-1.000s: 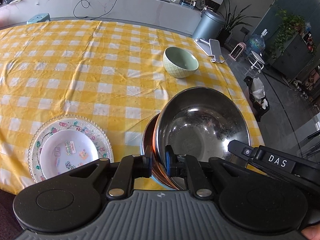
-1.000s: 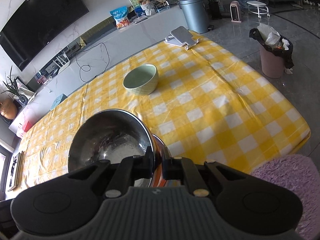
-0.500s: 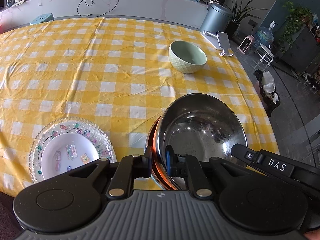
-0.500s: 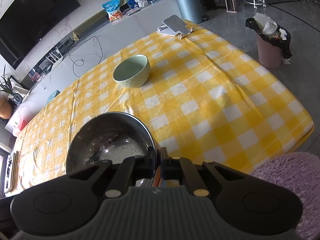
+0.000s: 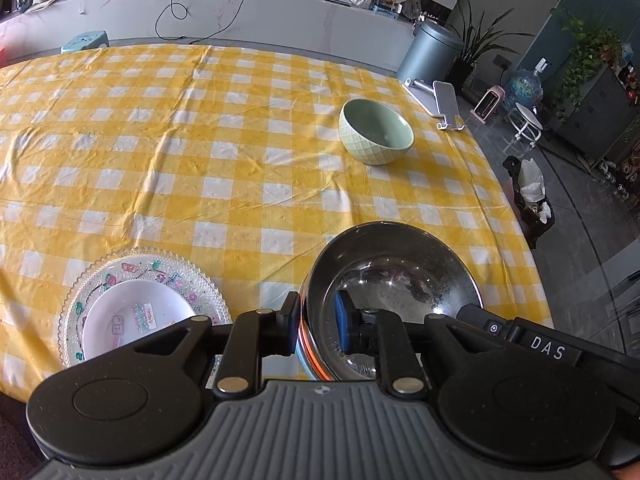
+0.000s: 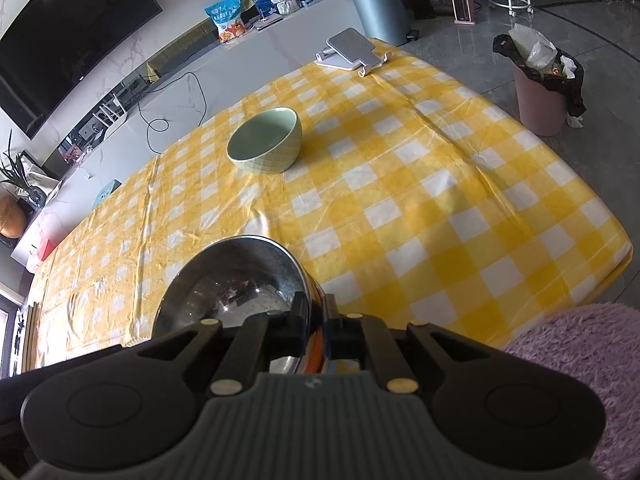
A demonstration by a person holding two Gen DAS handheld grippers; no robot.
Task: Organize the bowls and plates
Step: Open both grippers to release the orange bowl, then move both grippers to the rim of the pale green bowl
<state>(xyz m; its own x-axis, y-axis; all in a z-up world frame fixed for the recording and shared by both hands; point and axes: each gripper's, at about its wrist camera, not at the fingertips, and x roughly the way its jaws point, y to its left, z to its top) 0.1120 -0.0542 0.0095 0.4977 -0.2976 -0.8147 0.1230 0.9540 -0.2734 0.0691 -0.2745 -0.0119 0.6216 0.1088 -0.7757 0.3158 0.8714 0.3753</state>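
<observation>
The steel bowl (image 5: pixel 394 280), shiny and mirror-dark inside with an orange band outside, looks light, stiff and slippery, so its thin rim is the place to hold; it hangs low over the counter (image 5: pixel 200 168), well nearer than the green bowl (image 5: pixel 375 131). The left gripper (image 5: pixel 318 326) and right gripper (image 6: pixel 316 326) each have jaws pinching opposite sides of that rim; the plates (image 5: pixel 140 308) lie just left of it.

Shiny steel bowl (image 5: pixel 394 276) sits tilted near the desk's (image 5: pixel 200 152) front edge, its orange-lined rim pinched on both sides. Pale green quilted bowl (image 5: pixel 376 132) stands upright, well apart, farther back. Small white plate (image 5: pixel 136 320) rests inside the beaded glass plate (image 5: pixel 120 272), left of the steel bowl.
</observation>
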